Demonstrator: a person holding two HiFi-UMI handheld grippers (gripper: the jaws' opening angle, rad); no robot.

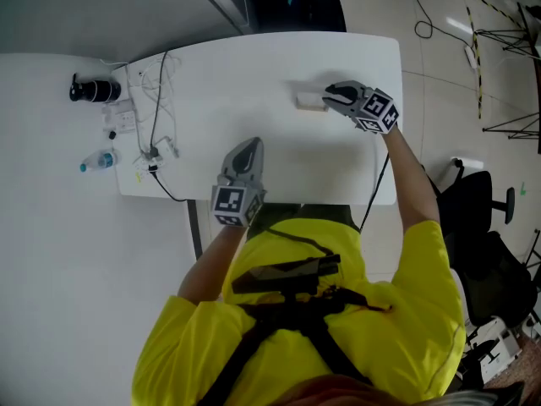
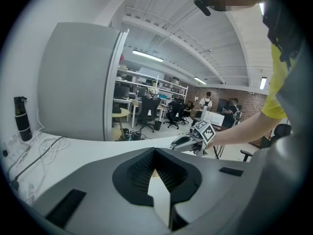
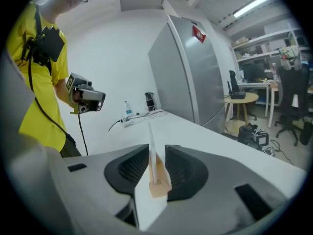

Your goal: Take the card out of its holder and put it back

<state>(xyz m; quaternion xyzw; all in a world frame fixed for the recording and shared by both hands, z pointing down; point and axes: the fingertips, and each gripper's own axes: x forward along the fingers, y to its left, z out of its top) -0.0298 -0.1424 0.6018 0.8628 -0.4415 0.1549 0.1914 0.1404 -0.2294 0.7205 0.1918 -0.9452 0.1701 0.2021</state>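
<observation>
A thin white card point(image 3: 150, 143) stands upright in a small pale wooden holder point(image 3: 159, 186) on the white table point(image 1: 254, 74). My right gripper point(image 3: 156, 163) is open around it, one jaw on each side, with a gap showing beside the card. From the head view the holder point(image 1: 309, 101) is a pale block at the table's far middle, just left of my right gripper point(image 1: 331, 96). My left gripper point(image 1: 245, 152) hovers near the table's front edge with its jaws together and nothing in them. It also faces the right gripper point(image 2: 190, 142) across the table.
Cables and a power strip point(image 1: 152, 121) lie on the table's left end. A black bottle point(image 1: 95, 90) and a water bottle point(image 1: 97, 161) lie on the adjoining surface to the left. An office chair point(image 1: 486, 218) stands at the right. A tall grey cabinet point(image 2: 78, 82) is behind the table.
</observation>
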